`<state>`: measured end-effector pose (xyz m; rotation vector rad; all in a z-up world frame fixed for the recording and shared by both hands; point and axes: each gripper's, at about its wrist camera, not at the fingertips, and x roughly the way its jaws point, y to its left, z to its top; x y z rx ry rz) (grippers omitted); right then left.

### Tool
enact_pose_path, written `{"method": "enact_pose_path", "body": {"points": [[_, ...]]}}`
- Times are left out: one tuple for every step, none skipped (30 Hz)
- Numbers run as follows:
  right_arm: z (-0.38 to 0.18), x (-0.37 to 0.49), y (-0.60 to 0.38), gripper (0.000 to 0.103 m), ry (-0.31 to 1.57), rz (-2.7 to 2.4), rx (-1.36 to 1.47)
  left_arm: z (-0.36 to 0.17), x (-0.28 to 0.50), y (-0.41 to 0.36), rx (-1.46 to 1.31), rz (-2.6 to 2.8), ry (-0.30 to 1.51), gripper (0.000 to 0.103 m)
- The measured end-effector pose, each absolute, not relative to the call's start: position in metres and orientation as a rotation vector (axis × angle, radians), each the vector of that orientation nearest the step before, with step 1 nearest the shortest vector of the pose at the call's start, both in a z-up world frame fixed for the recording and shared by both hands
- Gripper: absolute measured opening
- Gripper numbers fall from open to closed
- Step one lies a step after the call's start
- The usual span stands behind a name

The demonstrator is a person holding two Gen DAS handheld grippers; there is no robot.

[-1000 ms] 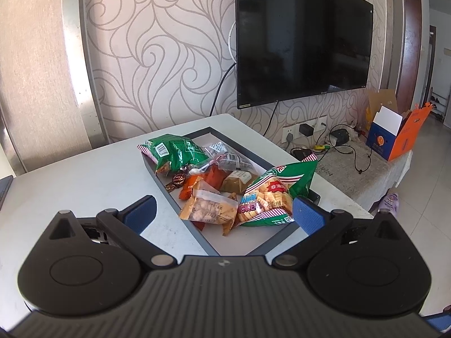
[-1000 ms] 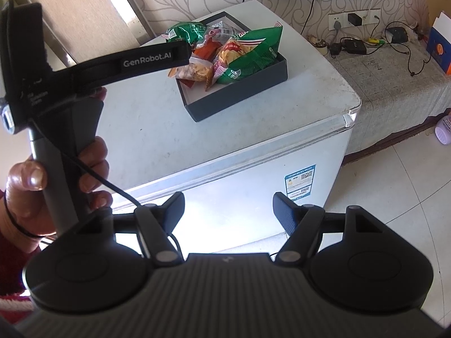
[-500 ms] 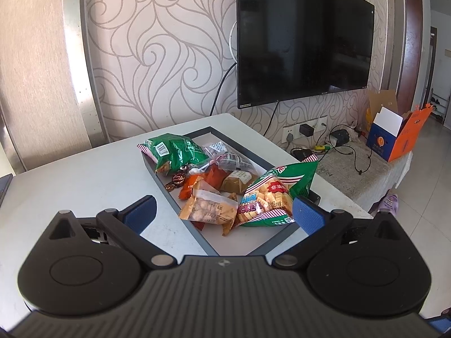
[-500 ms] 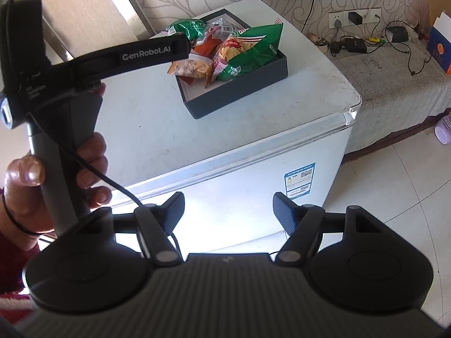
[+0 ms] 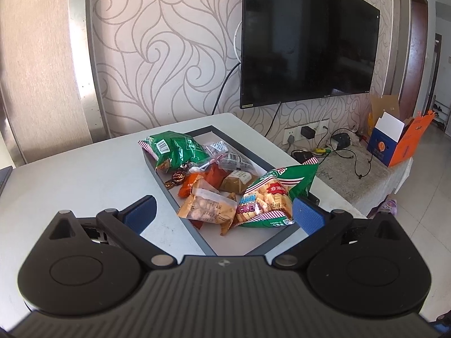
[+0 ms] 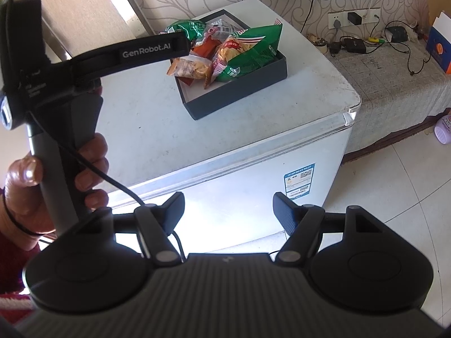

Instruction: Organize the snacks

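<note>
A dark shallow box (image 5: pixel 194 233) (image 6: pixel 239 95) sits on a white chest freezer (image 5: pixel 79 174) (image 6: pixel 146 129). It holds several snack packets: a green cracker bag (image 5: pixel 276 194) (image 6: pixel 251 50), another green bag (image 5: pixel 174 149), an orange-trimmed clear packet (image 5: pixel 208 208) (image 6: pixel 188 67) and small wrapped sweets. My left gripper (image 5: pixel 224 214) hovers open just in front of the box, nothing between its blue pads. My right gripper (image 6: pixel 228 211) is open and empty, well back from the freezer and above its front face. The left gripper's handle (image 6: pixel 50 152), held by a hand, fills the left of the right wrist view.
A wall television (image 5: pixel 307 36) hangs behind the freezer. To the right is a low cloth-covered bench (image 6: pixel 394 73) with cables, chargers and an orange and blue carton (image 5: pixel 394 143). A purple bottle (image 6: pixel 444 129) lies on the tiled floor.
</note>
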<state>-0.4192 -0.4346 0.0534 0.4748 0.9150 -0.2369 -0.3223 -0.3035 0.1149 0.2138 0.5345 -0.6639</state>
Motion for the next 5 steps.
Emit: {"method": "enact_pose_path", "body": {"points": [[0.055,-0.4195,-0.4341,0.071,0.907,-0.244,0.463,0.1147,-0.3229,-0.3031,0.212,-0.666,0.532,0.103],[0.0576,-0.4198,-0.4334,0.071,0.895,-0.255,0.445,0.1147,-0.3233,-0.3029,0.21,-0.668,0.532,0.103],[0.0601,-0.42,-0.4328,0.071,0.886,-0.263,0.427,0.1147,-0.3233,-0.3027,0.21,-0.67,0.532,0.103],[0.0626,-0.4196,-0.4326,0.071,0.879,-0.267,0.414,0.1147,-0.3229,-0.3025,0.208,-0.671,0.536,0.103],[0.0635,-0.4196,-0.433,0.071,0.876,-0.268,0.411,0.1151,-0.3219,-0.3021,0.205,-0.679,0.542,0.103]]}}
